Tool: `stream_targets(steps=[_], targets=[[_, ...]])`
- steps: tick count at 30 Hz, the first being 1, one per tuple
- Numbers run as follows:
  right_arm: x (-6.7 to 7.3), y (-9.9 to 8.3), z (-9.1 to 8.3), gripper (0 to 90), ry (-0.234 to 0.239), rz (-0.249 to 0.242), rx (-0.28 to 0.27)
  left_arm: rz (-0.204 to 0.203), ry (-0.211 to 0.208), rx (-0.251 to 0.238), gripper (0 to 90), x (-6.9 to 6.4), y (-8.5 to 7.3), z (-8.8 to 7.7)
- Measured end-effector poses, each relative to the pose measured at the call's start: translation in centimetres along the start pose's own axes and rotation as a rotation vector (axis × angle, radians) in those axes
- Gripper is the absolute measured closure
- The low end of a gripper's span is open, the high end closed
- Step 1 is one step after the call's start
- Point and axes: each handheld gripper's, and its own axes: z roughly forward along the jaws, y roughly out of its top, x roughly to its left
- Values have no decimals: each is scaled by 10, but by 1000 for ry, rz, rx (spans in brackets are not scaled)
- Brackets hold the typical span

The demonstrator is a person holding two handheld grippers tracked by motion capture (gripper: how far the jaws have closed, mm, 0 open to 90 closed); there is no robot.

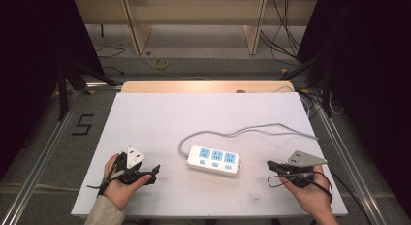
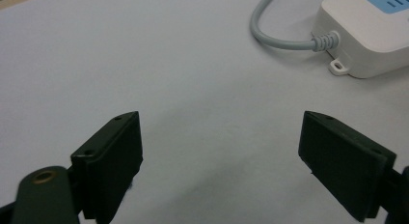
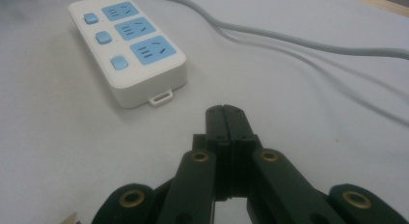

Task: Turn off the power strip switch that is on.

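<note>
my two claws flank a white power strip on the table

from above, the power strip lies between my left gripper and right gripper, apart from both. along my left gripper, jaws spread wide, nothing between, strip at upper right. along my right gripper, jaws pressed together, empty, strip ahead to the left, its grey cord trailing right.

power strips: 1, mid worktop
sockets on strip: 3, blue
switches on strip: 3, blue
cords: 1, grey, runs to right edge
grippers: 2 — left, right
hands: 2
</note>
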Motion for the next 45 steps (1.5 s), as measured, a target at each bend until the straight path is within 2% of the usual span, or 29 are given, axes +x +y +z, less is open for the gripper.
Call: stream_targets(steps=[21,45], targets=[[4,15,12,900,26,-10,17,3,-4,4,153,-1,1,1],[5,28,21,900,30,-25,26,8,-3,0,153,-2,1,1]])
